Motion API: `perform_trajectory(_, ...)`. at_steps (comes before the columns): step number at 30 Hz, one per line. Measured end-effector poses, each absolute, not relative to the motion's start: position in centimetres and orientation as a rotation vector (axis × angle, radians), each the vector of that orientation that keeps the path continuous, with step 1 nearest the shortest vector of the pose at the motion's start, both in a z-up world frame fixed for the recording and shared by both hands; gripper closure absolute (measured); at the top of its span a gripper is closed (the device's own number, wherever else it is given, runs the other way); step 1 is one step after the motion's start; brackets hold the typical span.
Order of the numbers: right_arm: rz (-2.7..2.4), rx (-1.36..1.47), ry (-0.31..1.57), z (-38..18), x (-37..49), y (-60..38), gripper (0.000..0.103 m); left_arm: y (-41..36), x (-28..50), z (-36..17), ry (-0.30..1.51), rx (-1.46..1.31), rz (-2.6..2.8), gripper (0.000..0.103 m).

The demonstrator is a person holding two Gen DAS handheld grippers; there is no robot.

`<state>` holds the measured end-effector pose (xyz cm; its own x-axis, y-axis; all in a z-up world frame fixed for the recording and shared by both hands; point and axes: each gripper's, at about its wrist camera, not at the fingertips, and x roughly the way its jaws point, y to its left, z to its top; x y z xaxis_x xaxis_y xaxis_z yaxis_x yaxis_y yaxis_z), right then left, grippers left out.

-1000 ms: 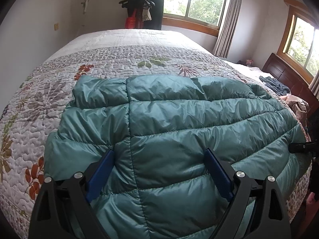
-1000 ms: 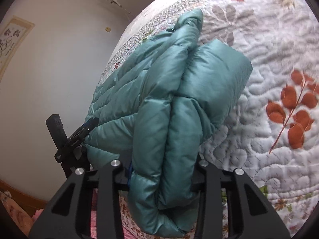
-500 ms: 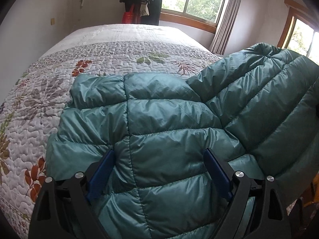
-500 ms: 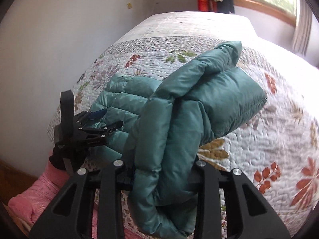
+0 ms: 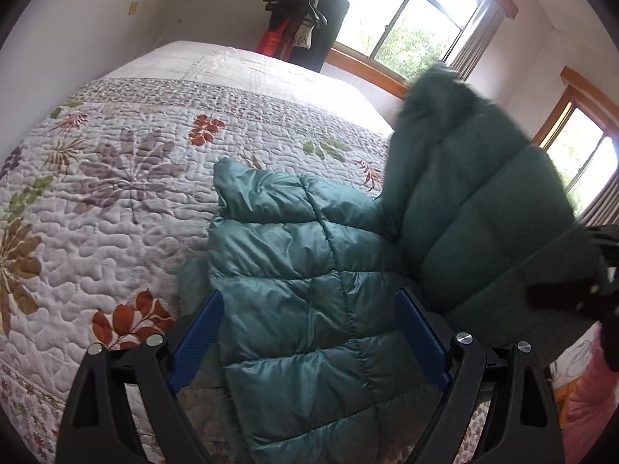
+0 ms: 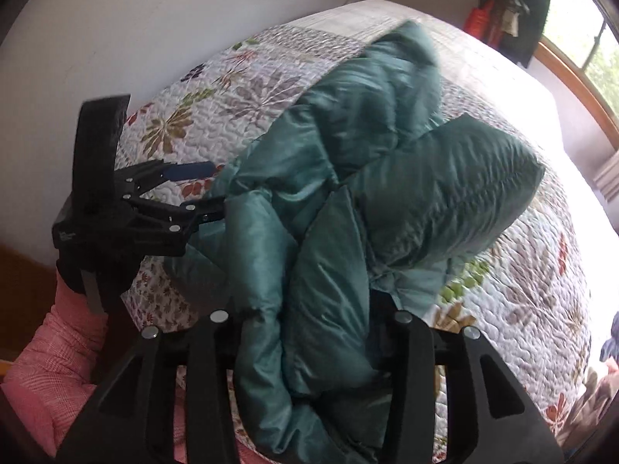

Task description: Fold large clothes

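Both sets of fingers have work on the teal down jacket (image 5: 309,270), which lies across the near edge of the quilted bedspread (image 5: 116,193). I go from the biggest thing down. That bedspread gives me a broad, soft surface to fold against, so I keep the jacket's bulk resting there. One side of the jacket (image 6: 445,178) stands lifted and doubled over in the air, because my right gripper (image 6: 309,321) is clamped on a thick bunched roll of it, carrying that half over the flat half. My left gripper (image 5: 309,332) stands spread wide, blue pads (image 5: 197,332) either side of the flat quilted panel, gripping nothing; I judge it is there to pin the lower layer so the fold lands squarely instead of dragging everything sideways.
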<state>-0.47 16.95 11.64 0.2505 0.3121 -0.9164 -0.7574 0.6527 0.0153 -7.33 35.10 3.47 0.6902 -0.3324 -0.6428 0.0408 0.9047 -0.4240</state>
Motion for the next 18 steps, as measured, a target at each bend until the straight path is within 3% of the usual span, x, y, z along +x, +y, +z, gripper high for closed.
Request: perform_trajectory(18,0.949,-0.465,1.163,4.7,-1.0,23.2,0.032,40.2,-6.8,2.4,0.769,-0.642,-0.295,0.014)
